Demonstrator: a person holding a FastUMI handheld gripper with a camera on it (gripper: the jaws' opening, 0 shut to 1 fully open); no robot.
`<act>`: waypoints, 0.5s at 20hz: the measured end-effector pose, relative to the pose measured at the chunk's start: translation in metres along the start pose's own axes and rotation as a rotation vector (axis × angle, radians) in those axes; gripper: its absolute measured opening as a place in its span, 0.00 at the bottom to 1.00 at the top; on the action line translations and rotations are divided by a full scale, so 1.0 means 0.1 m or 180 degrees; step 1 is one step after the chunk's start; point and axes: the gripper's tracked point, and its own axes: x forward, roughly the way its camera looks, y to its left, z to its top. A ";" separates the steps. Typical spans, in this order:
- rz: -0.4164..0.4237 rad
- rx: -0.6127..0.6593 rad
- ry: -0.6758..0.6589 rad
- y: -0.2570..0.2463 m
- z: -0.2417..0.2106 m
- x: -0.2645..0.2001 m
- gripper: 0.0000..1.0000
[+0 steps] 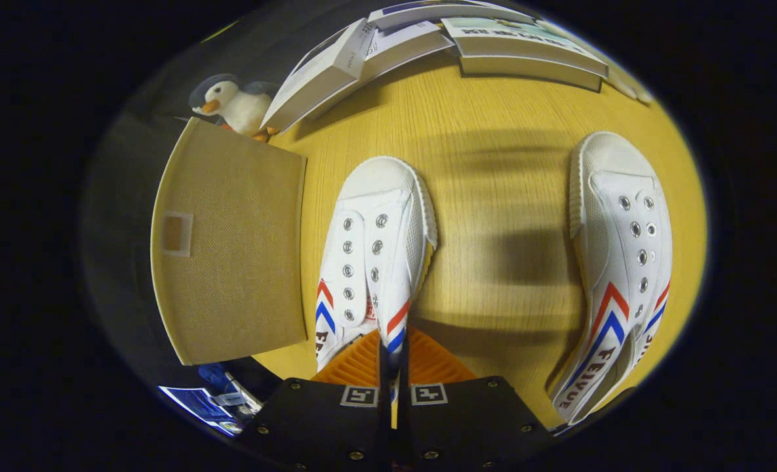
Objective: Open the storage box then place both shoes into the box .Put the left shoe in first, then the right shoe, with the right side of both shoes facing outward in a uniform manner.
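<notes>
Two white shoes lie on the table, each with red and blue chevron stripes on its side. The left shoe has its toe pointing away from the tongs, its long axis running straight ahead along the fingers. Its side wall near the heel sits in the narrow gap between the two fingers, which are drawn nearly together and pinch that thin wall. The right shoe lies well apart from the left shoe, on its far side from the box, toe also pointing away, its heel end swung slightly outward. One storage box, tan fabric with its lid closed, stands just beside the left shoe. Beyond the box sits one plush penguin. Several books, about four, lie stacked past the shoe's toe.
</notes>
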 end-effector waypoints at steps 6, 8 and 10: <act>0.0009 0.0022 -0.0049 0.13 0.06 -0.35 0.04; 0.0006 -0.0021 -0.0104 0.22 0.10 -0.51 0.04; -0.0010 -0.0101 -0.0149 0.34 0.15 -0.68 0.04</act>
